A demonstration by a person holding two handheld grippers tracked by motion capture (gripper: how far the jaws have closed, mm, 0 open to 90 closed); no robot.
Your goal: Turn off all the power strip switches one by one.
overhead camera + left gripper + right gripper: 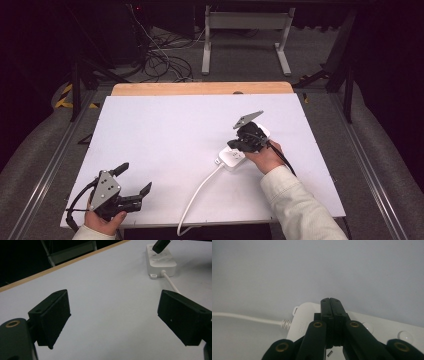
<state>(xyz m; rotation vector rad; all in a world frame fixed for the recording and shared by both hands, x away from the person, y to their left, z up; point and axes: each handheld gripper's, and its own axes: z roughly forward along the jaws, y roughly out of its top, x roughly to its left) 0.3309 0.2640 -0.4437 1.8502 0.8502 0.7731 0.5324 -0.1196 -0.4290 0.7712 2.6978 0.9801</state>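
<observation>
The white power strip (235,156) lies right of centre, directly under the right gripper (239,145), whose jaws are clenched empty. The left gripper (134,181) rests released at the near left.

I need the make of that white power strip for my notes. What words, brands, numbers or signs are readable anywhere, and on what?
None can be read.
Power strip: faint embossed marking near the cord end, too blurred to read.
Yellow-black hazard stripes on the floor: a sign, no text.
</observation>
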